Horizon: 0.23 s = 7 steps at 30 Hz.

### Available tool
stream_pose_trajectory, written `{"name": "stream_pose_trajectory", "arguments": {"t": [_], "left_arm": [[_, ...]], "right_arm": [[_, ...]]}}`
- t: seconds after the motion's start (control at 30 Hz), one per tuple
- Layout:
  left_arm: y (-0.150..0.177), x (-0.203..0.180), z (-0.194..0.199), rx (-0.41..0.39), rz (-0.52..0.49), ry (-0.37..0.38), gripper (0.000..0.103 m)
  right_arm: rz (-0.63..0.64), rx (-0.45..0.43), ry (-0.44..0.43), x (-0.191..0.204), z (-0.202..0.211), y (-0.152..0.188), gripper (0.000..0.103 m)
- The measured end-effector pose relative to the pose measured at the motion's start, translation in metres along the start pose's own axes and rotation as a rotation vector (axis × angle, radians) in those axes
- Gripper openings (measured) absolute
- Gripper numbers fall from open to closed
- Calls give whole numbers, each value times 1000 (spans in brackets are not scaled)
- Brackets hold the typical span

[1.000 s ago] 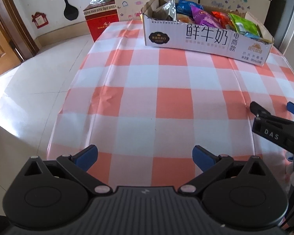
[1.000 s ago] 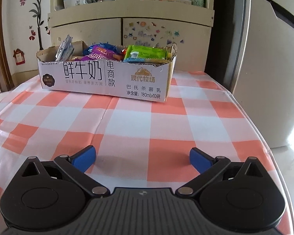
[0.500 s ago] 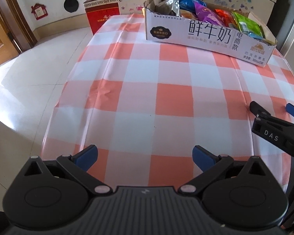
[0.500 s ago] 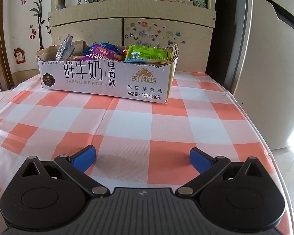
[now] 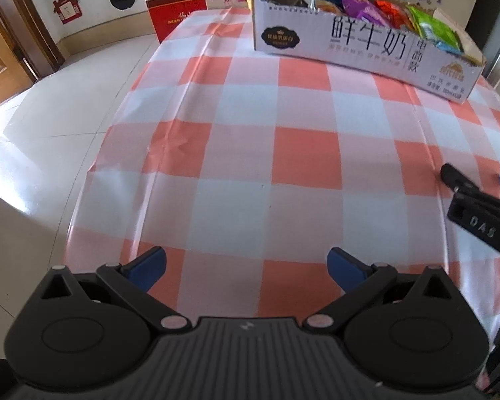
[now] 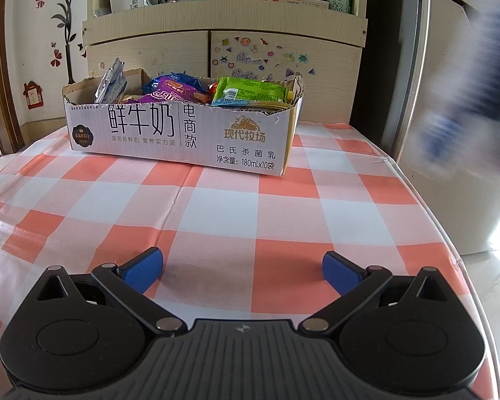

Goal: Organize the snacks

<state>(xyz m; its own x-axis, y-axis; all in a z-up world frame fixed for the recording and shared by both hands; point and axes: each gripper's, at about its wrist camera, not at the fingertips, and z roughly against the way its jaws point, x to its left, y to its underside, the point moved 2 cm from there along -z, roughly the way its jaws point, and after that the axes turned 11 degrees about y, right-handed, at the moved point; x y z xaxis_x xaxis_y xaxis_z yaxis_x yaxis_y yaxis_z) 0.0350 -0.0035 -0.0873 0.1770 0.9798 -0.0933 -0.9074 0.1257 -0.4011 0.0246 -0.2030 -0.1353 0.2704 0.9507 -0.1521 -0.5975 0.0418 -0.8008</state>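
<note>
Both grippers, left gripper [image 5: 246, 265] and right gripper [image 6: 241, 268], hang with jaws spread wide and nothing between them, low over the near part of the checked tablecloth [image 5: 303, 153]. All snack packets [image 6: 250, 95] in view lie inside the cardboard box [image 6: 183, 133] at the table's far side, well apart from both tools. That fits either snacks awaiting sorting or sorting done; no step shows.

Table [image 6: 283, 213] covered by orange-and-white checked plastic cloth [image 5: 250, 173], creased near its 9 o'clock edge. Only item resting on it: white cardboard milk carton box [image 6: 183, 133], top torn open, at 12 o'clock in the right wrist view, packed with snack packets [image 6: 250, 95].
</note>
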Motion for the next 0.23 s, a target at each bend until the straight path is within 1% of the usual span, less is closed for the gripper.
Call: {"name": "stream_pose_trajectory", "arguments": {"t": [0.1, 0.23], "left_arm": [[1, 1, -6, 18, -7, -7, 102], [-1, 5, -8, 22, 4, 11, 102]], "right_arm": [[0, 0, 0, 0, 0, 0, 103], [0, 0, 0, 0, 0, 0, 103]]}}
